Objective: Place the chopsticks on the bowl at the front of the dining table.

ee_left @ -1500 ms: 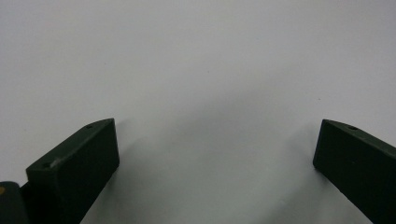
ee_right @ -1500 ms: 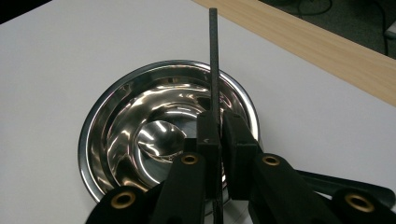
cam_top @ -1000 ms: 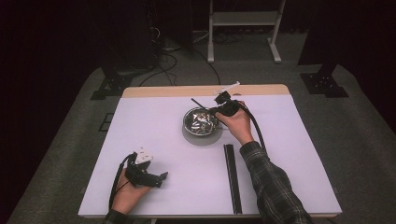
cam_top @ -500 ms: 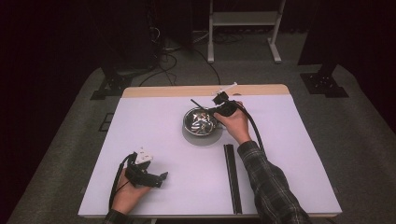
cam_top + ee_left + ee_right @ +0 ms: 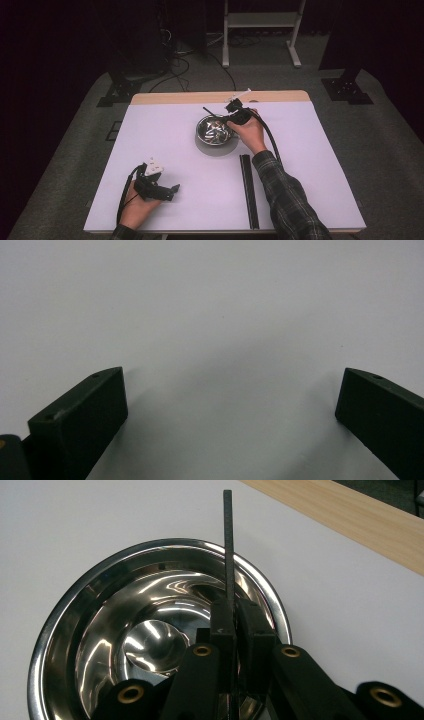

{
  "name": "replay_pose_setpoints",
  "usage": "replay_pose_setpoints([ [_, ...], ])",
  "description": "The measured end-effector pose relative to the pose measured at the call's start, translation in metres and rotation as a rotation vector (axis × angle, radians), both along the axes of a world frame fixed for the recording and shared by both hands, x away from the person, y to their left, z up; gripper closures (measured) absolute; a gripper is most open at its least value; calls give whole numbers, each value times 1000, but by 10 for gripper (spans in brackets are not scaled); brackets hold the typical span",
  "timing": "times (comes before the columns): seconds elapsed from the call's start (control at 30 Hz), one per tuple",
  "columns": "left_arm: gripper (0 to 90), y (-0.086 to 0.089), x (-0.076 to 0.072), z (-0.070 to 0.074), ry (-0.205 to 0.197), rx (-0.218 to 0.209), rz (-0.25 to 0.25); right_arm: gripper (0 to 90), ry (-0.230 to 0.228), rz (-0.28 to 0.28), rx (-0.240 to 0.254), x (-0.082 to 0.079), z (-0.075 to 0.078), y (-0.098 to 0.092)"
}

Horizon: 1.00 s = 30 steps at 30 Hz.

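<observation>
A shiny steel bowl [image 5: 212,132] stands at the middle of the white table, toward the far side. My right gripper [image 5: 231,116] hangs over the bowl's right rim, shut on a thin black stick [image 5: 212,112] that points left across the bowl. In the right gripper view the stick [image 5: 228,540] rises straight out of the closed right gripper [image 5: 235,625], above the bowl [image 5: 100,587], whose inside holds nothing but reflections. My left gripper [image 5: 167,192] rests near the front left of the table. The left gripper [image 5: 232,405] is open over bare white surface, with nothing between its fingers [image 5: 85,415].
A long black strip [image 5: 248,190] lies on the table in front of the bowl, running toward the front edge beside the person's right sleeve. A wooden edge [image 5: 175,98] borders the far side of the table. Dark floor with cables and stands lies beyond.
</observation>
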State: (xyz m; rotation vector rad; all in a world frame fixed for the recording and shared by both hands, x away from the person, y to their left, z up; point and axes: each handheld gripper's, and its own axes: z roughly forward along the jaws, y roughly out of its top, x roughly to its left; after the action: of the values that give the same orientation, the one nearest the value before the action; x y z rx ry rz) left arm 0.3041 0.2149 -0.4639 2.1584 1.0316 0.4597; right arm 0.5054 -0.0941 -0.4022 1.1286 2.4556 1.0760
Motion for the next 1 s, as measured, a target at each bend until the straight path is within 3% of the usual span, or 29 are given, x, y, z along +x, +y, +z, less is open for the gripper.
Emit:
replay_pose_setpoints([
  [0.3,0,0,0,0,-1,-2,1,758,-13,3,10,-3,5,-5],
  [0.57,0,0,0,0,1,-4,2,720,-44,8,34,-19,20,-17],
  [1.0,0,0,0,0,-1,-4,3,658,-55,-8,52,-44,31,-48],
])
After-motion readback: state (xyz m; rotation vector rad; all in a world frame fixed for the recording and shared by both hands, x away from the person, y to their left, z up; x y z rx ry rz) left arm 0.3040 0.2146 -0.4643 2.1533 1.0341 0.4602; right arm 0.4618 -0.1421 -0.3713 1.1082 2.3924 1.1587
